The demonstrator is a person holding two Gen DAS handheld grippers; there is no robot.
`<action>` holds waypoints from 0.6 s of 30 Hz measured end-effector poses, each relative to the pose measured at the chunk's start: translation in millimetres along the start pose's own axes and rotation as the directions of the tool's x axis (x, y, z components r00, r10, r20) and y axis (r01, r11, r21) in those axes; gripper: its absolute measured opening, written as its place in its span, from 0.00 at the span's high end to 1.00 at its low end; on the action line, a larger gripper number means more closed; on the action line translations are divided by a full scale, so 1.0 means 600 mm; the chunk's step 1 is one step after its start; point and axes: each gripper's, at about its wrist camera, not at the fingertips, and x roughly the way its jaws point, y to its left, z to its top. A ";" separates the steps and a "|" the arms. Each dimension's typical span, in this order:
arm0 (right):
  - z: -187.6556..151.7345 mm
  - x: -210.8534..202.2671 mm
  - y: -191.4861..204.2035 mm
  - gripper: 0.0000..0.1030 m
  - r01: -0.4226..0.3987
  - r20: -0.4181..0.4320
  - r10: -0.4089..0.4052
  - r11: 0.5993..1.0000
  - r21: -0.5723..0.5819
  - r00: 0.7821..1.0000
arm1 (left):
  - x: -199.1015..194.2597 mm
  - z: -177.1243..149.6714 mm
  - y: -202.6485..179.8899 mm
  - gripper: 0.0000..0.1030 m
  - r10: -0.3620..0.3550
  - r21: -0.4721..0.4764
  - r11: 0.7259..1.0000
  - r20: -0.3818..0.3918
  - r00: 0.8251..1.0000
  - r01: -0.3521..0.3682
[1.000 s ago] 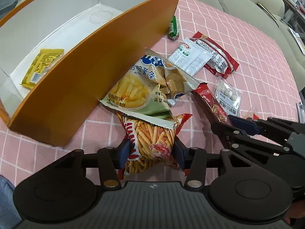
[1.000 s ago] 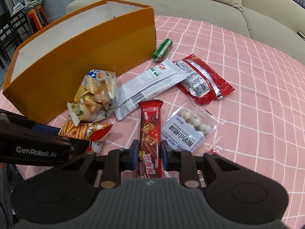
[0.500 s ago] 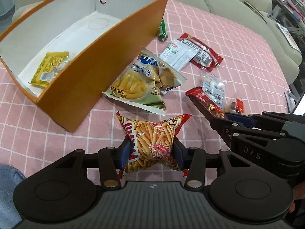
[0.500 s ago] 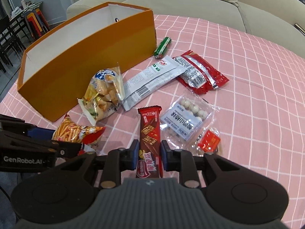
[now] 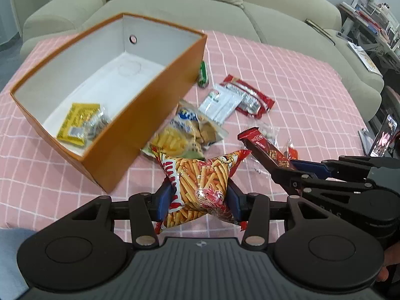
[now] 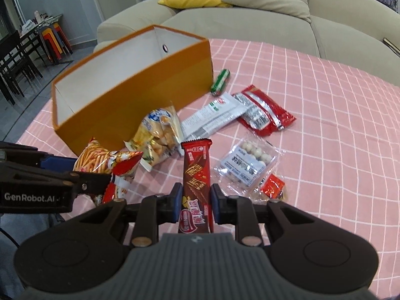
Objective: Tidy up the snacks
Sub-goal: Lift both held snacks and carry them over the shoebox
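Left wrist view: left gripper (image 5: 198, 197) is squeezing the fries bag (image 5: 197, 182), hiding its lower end; right gripper (image 6: 194, 196) is clamping the chocolate bar (image 6: 196, 172) near the orange box (image 5: 140, 115).

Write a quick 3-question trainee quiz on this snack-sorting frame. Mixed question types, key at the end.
1. True or false: the right claw is shut on the red chocolate wafer bar.
2. What is the left claw gripping?
A. the green candy roll
B. the shrimp stick bag
C. the clear bag of white balls
3. What already lies inside the orange box?

Key
1. True; its pads press both sides of the bar.
2. B; the shrimp stick bag bulges between the pads. The green candy roll and the clear bag of white balls lie on the pink checked cloth.
3. A yellow packet, with something shiny beside it that is too blurred to name.
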 end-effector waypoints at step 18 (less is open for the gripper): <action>0.075 -0.083 0.069 0.80 -0.074 0.143 0.087 0.993 -0.097 0.986 | -0.105 0.061 0.030 0.48 0.039 0.053 0.997 0.165 0.986 -0.048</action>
